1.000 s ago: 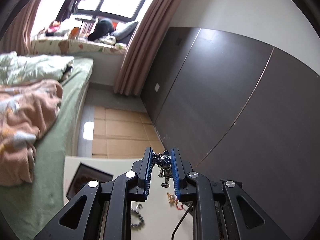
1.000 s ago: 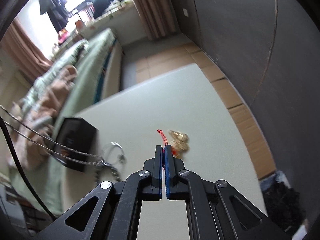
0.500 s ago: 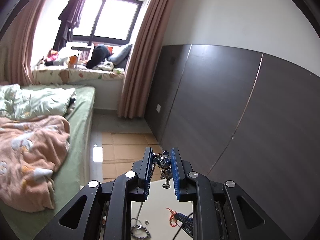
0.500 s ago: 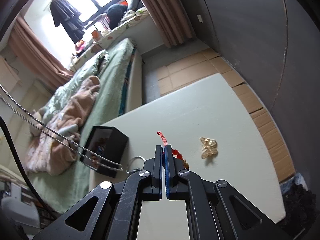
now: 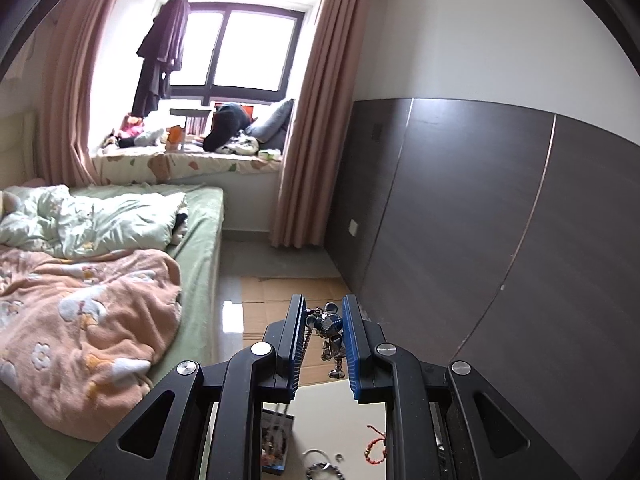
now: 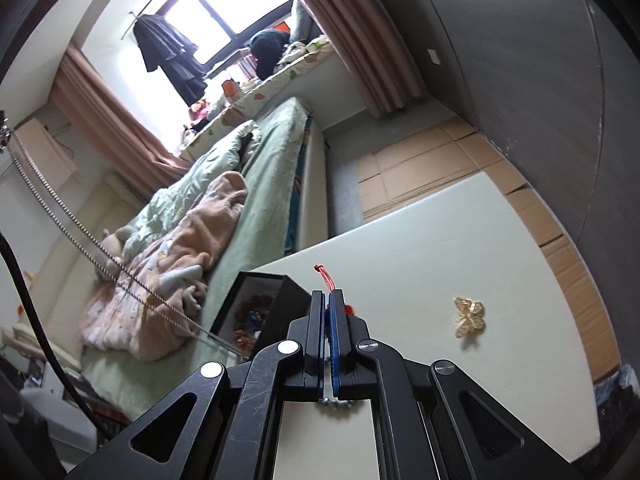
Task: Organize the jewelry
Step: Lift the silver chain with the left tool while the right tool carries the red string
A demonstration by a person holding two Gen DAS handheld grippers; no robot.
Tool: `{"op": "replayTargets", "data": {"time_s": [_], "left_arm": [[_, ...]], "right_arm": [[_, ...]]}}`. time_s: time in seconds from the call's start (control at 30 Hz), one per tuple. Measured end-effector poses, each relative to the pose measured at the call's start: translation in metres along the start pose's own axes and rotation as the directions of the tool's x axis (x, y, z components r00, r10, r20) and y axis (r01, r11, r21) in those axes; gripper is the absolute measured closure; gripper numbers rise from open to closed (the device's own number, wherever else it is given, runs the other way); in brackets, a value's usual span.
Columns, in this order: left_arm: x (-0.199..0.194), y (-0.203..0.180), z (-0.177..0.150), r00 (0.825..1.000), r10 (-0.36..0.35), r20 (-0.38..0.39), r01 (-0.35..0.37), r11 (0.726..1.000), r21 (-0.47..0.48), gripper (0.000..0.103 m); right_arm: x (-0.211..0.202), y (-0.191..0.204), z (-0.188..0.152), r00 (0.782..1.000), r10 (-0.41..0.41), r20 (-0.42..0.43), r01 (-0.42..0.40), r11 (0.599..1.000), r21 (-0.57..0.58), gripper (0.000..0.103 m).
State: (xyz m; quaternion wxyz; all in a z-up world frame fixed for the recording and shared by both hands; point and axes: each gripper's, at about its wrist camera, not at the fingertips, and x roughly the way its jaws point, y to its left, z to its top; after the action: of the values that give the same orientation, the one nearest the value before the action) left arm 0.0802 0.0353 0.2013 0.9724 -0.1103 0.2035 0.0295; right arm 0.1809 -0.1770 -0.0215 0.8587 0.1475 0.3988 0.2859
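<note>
Left hand-held gripper [image 5: 323,328] clamping silver mouse-shaped pendant [image 5: 330,330] on chain, right hand-held gripper [image 6: 328,312] pinching red beaded bracelet [image 6: 326,280]

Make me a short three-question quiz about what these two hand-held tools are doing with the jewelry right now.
1. True or false: the left tool holds a mouse-shaped pendant on a chain.
2. What does the right tool grip? A) gold butterfly B) red cord bracelet C) a ring
3. Fill in: the gold butterfly lies on the ____.

Key:
1. True; the pendant sits between the tool's blue pads, chain hanging down.
2. B; the red cord bracelet pokes out above the shut pads.
3. Table; the butterfly lies apart from both tools and from the black box.
</note>
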Motion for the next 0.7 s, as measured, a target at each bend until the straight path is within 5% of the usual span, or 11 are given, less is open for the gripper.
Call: {"op": "replayTargets", "data": {"time_s": [0.7], "left_arm": [[0.066, 0.029, -0.013, 0.997, -0.005, -0.074, 0.001, 0.999, -0.051, 0.084]], "right_arm": [[0.028, 0.026, 0.002, 0.997, 0.075, 0.005, -0.075, 0.997, -0.035, 0.099]]}}
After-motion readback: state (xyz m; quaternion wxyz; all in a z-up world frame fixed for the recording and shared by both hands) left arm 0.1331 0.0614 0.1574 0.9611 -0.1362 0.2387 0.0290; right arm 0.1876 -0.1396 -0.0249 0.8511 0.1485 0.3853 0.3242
